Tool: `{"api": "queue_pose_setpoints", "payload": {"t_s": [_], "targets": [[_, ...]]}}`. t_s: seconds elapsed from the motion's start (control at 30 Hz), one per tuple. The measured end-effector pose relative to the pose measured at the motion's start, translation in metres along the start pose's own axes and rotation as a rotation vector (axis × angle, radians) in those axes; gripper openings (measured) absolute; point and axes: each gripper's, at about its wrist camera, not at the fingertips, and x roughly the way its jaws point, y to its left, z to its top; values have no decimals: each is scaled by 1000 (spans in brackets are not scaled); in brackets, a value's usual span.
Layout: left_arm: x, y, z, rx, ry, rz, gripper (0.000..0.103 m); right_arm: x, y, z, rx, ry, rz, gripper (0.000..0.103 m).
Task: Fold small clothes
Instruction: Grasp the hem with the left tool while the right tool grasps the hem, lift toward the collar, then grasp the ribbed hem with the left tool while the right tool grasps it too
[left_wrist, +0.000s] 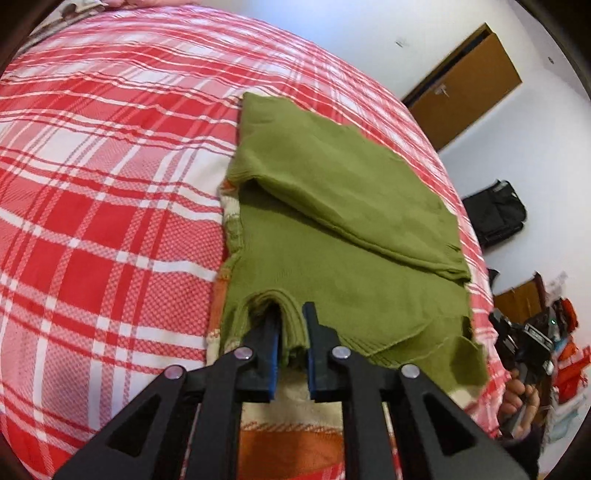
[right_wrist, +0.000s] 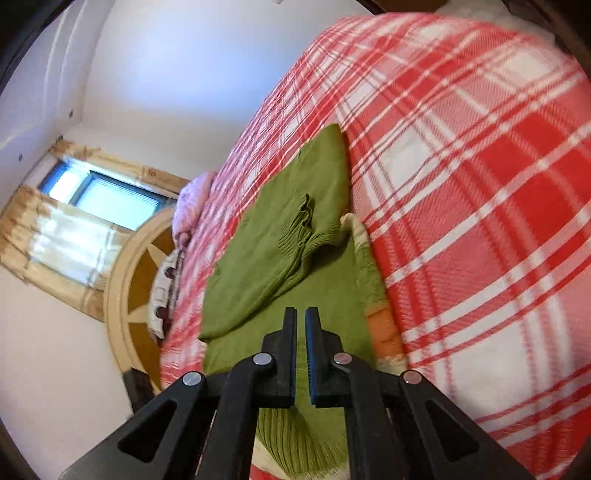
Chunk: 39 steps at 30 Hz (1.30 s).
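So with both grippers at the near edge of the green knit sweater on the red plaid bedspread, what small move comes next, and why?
Probably open the left gripper fully and back off: a fold of the green knit sweater sits between its fingers, and the sweater already lies doubled over on the red plaid bedspread.

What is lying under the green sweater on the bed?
Under the green sweater a cream and orange striped cloth sticks out along its edge, on the red plaid bedspread. How far that cloth runs beneath the sweater is covered, so what kind of item it is cannot be told.

Left gripper (left_wrist: 291, 314) seemingly pinching; right gripper (right_wrist: 301, 317) nearly closed.
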Motion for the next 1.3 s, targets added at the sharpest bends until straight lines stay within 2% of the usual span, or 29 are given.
{"api": "queue_pose_setpoints", "payload": {"t_s": [0.03, 0.07, 0.1, 0.13, 0.17, 0.2, 0.23, 0.27, 0.33, 0.4, 0.47, 0.5, 0.53, 0.57, 0.67, 0.73, 0.83, 1.07, 1.13, 1.23, 1.3], "targets": [[-2, 1, 1, 6, 7, -4, 23, -4, 5, -3, -37, 3, -14, 5], [-6, 2, 2, 15, 3, 5, 34, -8, 9, -7, -64, 11, -18, 5], [-13, 3, 4, 32, -23, 27, 42, -12, 12, -12, -86, 26, -17, 5], [-19, 4, 4, 50, -53, 55, 63, -13, 13, -16, -96, 34, -11, 5], [-27, 4, 3, 69, -89, 86, 77, -17, 15, -21, -107, 40, 0, 5], [-37, 4, -1, 99, -135, 117, 79, -19, 15, -25, -112, 41, 5, 6], [-44, 5, -3, 123, -162, 134, 79, -22, 16, -30, -114, 42, 8, 16], [-48, 6, -4, 143, -177, 144, 79, -24, 15, -34, -112, 42, 15, 42], [-52, 7, -8, 187, -186, 151, 79, -30, 15, -40, -100, 7, 63, 71], [-49, 4, -13, 243, -181, 163, 79, -31, 19, -41, -116, -21, 68, 71], [-42, -4, -20, 300, -170, 181, 79, -26, 29, -43, -211, -28, -17, 70], [-38, -9, -19, 318, -168, 184, 79, -20, 37, -45, -286, -14, -73, 65], [-34, -13, -21, 342, -167, 189, 79, -13, 40, -47, -331, 11, -103, 50], [-31, -16, -21, 357, -169, 193, 79, -5, 43, -48, -376, 42, -133, 41], [-28, -29, -22, 413, -185, 188, 79, 17, 57, -60, -557, 84, -253, 41], [-27, -36, -22, 446, -181, 168, 79, 31, 62, -70, -656, 141, -298, 41], [-25, -39, -20, 482, -161, 180, 79, 45, 58, -76, -713, 212, -338, 41], [-24, -32, -11, 461, -123, 160, 79, 53, 65, -76, -756, 269, -295, 48], [-22, -35, -8, 467, -126, 153, 79, 50, 68, -77, -763, 276, -283, 48], [-14, -40, -8, 484, -106, 122, 79, 54, 63, -81, -771, 290, -301, 56], [-1, -44, -8, 508, -84, 135, 79, 53, 62, -82, -781, 277, -291, 56]]}}
